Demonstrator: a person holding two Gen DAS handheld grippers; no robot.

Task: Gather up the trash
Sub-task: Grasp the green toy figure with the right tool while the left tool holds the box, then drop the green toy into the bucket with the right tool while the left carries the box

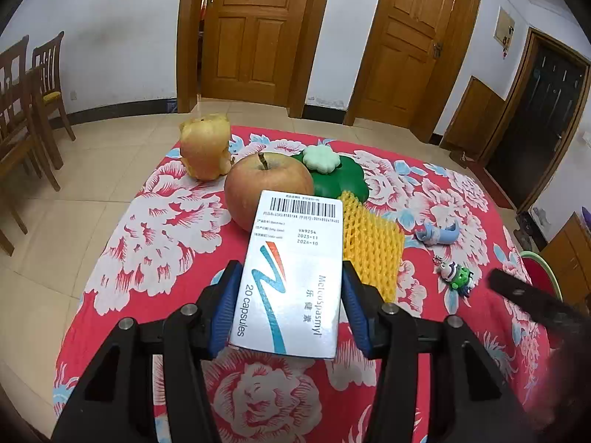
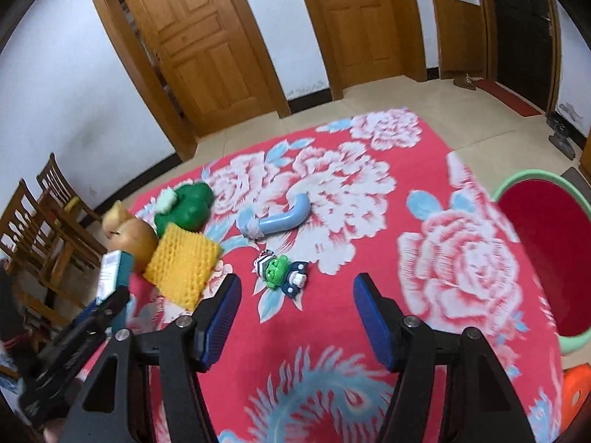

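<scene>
White capsule box clamped in your left claw, just before apple; your right claw gapes empty.

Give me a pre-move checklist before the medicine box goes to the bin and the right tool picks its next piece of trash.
1. Left tool gripping the medicine box: ok, both pads sit against its sides.
2. Box clear of the whole apple and yellow foam net: cannot tell, it overlaps both in the left wrist view.
3. Right tool free: ok, open, nothing between the pads.
4. Red bin unobstructed: ok, its opening shows beside the table edge.
5. Apple core still to collect: not ok, it stands on the cloth.
6. Frog keychain out of the right tool's path: not ok, it lies just ahead.
</scene>
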